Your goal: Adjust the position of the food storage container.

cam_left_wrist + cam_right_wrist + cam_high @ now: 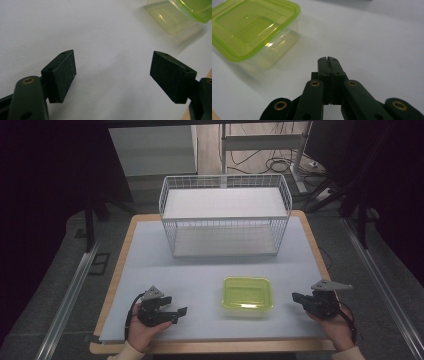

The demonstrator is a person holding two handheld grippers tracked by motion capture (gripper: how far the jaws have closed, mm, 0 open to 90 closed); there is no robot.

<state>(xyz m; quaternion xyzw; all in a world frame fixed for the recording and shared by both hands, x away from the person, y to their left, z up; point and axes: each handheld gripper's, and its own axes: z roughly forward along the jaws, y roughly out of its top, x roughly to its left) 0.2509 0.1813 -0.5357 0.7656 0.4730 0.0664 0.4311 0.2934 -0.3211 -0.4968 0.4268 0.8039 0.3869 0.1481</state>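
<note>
A white wire basket [225, 215] is set at the far side of the table [150, 270]; cables [270, 162], seemingly, are strewn on the floor beyond.

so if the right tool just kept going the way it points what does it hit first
Probably nothing but the table: the right tool, jaws shut, points past the near corner of the green-lidded plastic box, which lies off to one side. Depth is hard to judge, so it might clip that corner.

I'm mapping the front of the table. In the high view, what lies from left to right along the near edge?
Left gripper, open → green lidded container → right gripper, shut.
</note>
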